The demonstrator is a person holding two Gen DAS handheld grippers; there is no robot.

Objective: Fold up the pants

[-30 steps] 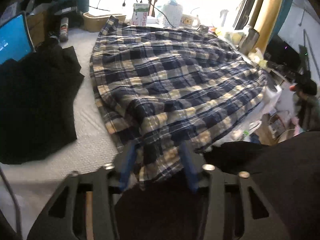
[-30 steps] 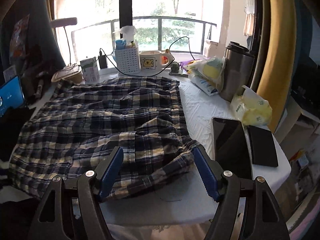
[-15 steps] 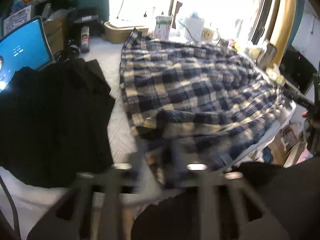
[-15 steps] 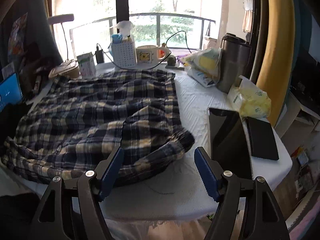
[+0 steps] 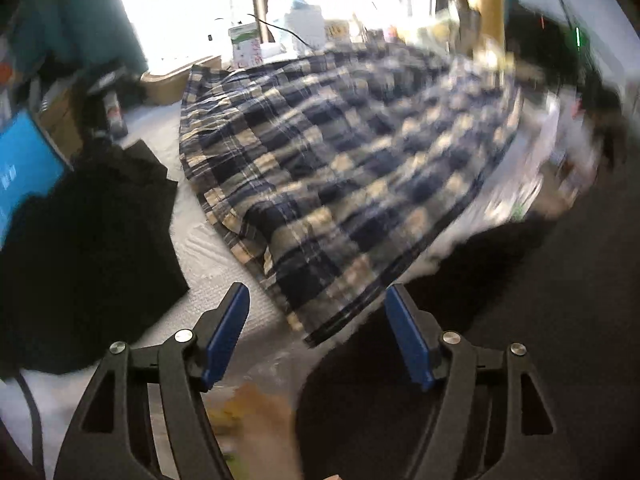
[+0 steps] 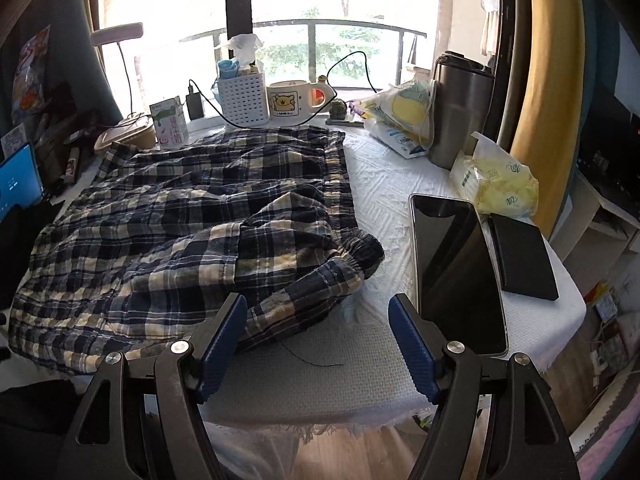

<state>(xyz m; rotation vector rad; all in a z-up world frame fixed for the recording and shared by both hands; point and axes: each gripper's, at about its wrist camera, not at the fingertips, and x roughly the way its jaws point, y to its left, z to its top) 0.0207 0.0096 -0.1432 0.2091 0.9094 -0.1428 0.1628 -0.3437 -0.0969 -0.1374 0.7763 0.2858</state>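
The navy and cream plaid pants (image 6: 188, 224) lie spread over the white table cover (image 6: 384, 184), with the elastic waistband (image 6: 356, 252) bunched at the near right. They also show in the left wrist view (image 5: 332, 168), motion-blurred, with one corner hanging over the table's near edge. My left gripper (image 5: 318, 328) is open and empty, just short of that corner. My right gripper (image 6: 318, 340) is open and empty, at the near edge of the pants by the waistband.
A black garment (image 5: 80, 248) lies left of the pants beside a lit blue screen (image 5: 24, 164). A tablet (image 6: 456, 268) and black case (image 6: 524, 256) lie at the right. A steel tumbler (image 6: 460, 112), mug (image 6: 292, 102), white basket (image 6: 244, 96) and bags line the window side.
My left gripper let go of the plaid fabric, opened wide and pulled back; its view swung. My right gripper stayed open and drew slightly nearer the waistband.
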